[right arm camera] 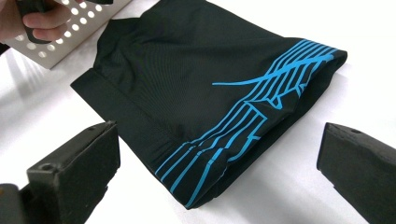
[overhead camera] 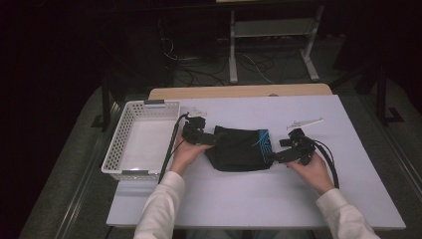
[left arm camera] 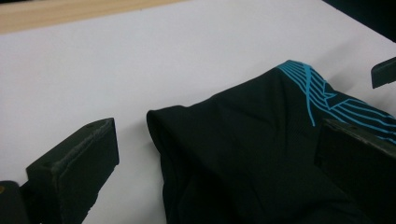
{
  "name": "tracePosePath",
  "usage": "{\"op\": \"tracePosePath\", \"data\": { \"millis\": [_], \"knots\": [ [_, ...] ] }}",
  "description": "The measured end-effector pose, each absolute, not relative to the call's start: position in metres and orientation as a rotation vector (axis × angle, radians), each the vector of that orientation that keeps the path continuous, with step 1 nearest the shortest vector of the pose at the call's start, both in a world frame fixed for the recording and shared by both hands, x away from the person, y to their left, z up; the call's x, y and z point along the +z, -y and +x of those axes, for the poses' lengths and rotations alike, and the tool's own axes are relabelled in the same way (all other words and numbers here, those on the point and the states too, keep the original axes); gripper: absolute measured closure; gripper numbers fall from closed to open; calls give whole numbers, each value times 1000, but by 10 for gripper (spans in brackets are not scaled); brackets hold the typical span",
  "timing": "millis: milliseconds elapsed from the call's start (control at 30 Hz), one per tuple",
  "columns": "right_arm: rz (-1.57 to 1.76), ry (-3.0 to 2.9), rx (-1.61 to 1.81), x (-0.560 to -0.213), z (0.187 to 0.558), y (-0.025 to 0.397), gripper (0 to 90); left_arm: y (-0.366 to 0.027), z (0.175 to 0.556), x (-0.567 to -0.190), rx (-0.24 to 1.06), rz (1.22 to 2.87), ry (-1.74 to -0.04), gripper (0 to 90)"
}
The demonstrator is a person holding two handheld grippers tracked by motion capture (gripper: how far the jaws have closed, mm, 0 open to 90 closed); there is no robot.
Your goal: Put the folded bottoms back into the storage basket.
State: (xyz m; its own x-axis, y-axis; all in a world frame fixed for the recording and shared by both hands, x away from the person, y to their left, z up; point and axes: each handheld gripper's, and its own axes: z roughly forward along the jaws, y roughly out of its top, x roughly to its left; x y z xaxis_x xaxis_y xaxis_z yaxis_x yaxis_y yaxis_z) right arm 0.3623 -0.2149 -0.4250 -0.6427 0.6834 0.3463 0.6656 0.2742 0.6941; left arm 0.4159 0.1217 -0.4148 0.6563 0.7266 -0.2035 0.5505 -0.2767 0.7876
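Black folded garment [overhead camera: 239, 148] between both claws, left claw [overhead camera: 211, 140] wide at its edge, right claw [overhead camera: 275, 157] wide beside it

The left hand-held gripper [overhead camera: 211, 140] is held low in the left hand [overhead camera: 185, 152], its jaws spread wide apart. The right hand-held gripper [overhead camera: 276, 157] is gripped by the right hand [overhead camera: 311, 172], jaws likewise parted. Both forearms (in pale sleeves) are angled inward, the grippers pointed toward each other.
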Motion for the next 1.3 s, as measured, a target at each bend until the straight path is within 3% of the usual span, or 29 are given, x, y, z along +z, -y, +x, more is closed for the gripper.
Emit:
{"op": "tracePosePath", "data": {
  "millis": [567, 667, 967, 1300],
  "knots": [
    [1473, -2537, 1354, -434, 370, 217, 116, -130, 434, -439, 139, 1954, -1098, 5],
    [1498, -2549, 1361, -435, 371, 216, 135, -131, 434, -441, 130, 1953, -1097, 66],
    [1595, -2609, 1301, -443, 376, 214, 137, -129, 436, -445, 89, 1928, -1097, 141],
    [1621, -2645, 1324, -446, 377, 211, 162, -128, 436, -447, 62, 1931, -1092, 184]
  ]
}}
